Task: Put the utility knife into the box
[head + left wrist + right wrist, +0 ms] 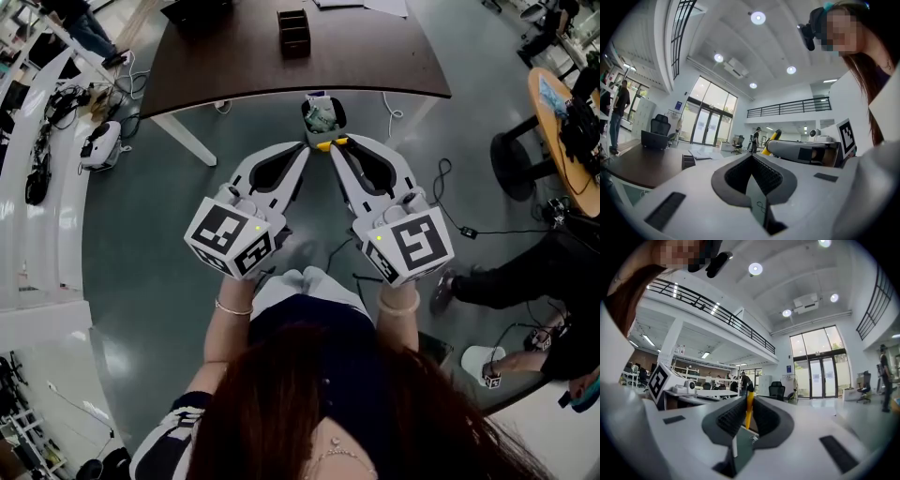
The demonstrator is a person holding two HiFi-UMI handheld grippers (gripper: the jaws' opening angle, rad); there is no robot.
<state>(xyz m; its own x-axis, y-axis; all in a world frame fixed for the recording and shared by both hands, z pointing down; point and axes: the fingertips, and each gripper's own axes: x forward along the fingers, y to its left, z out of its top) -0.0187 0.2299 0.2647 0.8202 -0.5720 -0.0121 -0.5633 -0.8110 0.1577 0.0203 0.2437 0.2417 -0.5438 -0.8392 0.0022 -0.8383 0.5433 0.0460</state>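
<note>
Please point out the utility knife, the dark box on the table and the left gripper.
utility knife (pixel 749 411), right gripper view, its yellow body
dark box (pixel 293 52), head view, its near wall
left gripper (pixel 306 147), head view, between its fingertips

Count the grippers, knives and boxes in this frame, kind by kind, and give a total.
Grippers: 2, the left gripper shut on nothing and the right gripper shut on the knife
Knives: 1, the yellow knife
Boxes: 1, the dark box on the table
Total: 4
</note>
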